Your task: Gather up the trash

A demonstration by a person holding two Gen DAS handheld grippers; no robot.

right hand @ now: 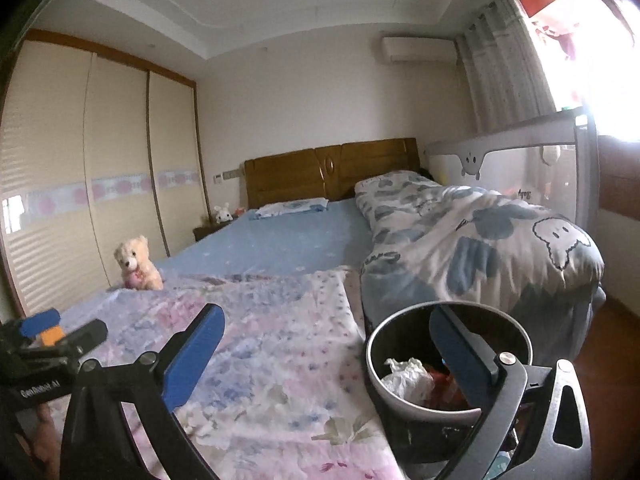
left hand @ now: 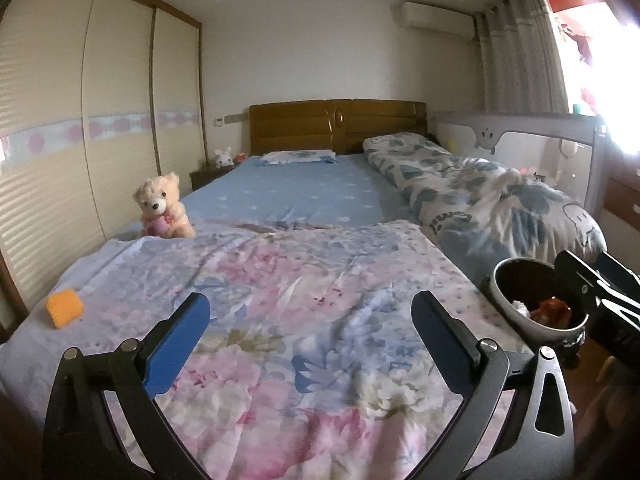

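Both grippers, left gripper (left hand: 310, 316) and right gripper (right hand: 326, 334), gape wide with nothing held, hovering over the bed (left hand: 280, 288). Bin (right hand: 400, 400) sits at the bed edge, likely within dropping reach; orange block (left hand: 64, 307) looks like the next pickup

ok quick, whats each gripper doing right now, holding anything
left gripper: open, nothing between its fingers, above the floral blanket.
right gripper: open, holding nothing, beside the trash bin.
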